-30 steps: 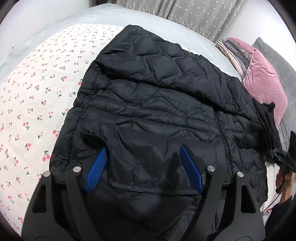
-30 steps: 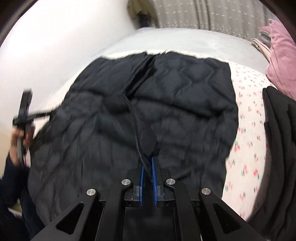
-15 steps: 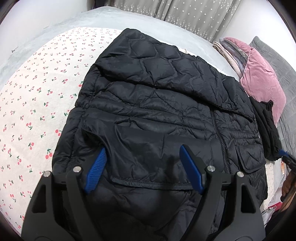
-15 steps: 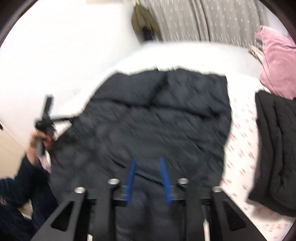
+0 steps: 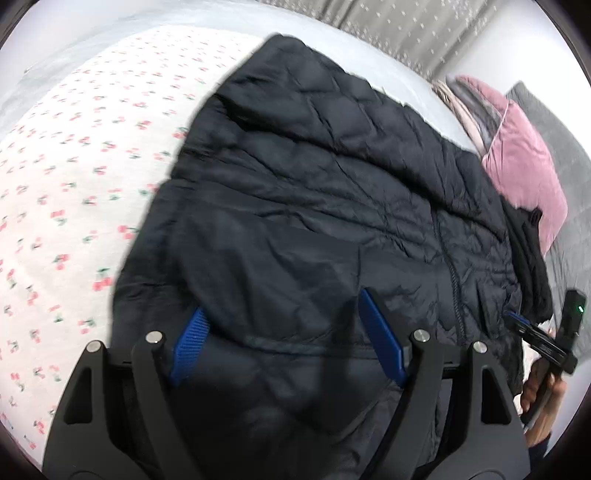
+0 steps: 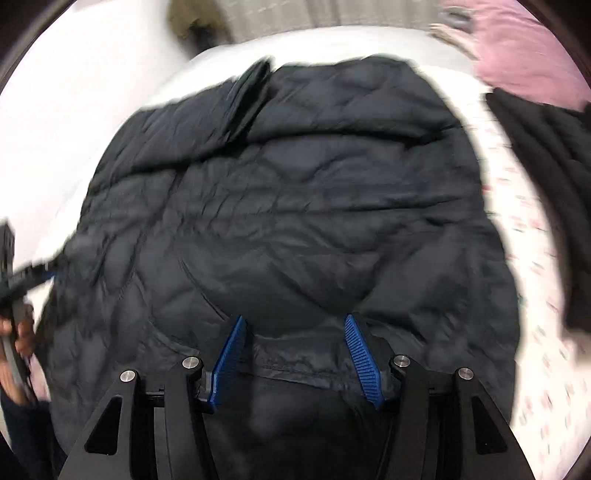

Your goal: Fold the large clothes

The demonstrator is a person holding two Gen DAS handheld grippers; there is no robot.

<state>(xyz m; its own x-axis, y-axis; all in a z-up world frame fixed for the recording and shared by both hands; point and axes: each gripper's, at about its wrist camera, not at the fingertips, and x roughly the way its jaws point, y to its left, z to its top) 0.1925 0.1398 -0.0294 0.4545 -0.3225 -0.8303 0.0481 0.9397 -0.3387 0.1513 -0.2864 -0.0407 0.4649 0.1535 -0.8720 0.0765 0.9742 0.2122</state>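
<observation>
A large black quilted jacket (image 5: 332, 206) lies spread on the bed, zip side up. My left gripper (image 5: 281, 301) hovers over its near hem, open, its blue pads (image 5: 380, 336) wide apart and pressing on nothing. In the right wrist view the same jacket (image 6: 295, 206) fills the frame. My right gripper (image 6: 294, 318) stands above its near edge with jaws opening and only flat fabric under them, nothing pinched. Each gripper shows in the other's view: the right gripper (image 5: 546, 339) at the jacket's right edge, the left gripper (image 6: 22, 277) at the far left.
A cherry-print sheet (image 5: 74, 166) covers the bed left of the jacket. A pink pillow (image 5: 524, 173) and a grey blanket (image 5: 569, 155) lie at the right. A folded black garment (image 6: 546, 147) rests beside the jacket. Curtains (image 5: 406, 29) hang behind.
My right gripper was shut on a fold of the jacket; it has let go, opened and rolled, and the fabric now lies flat. The left gripper has barely shifted.
</observation>
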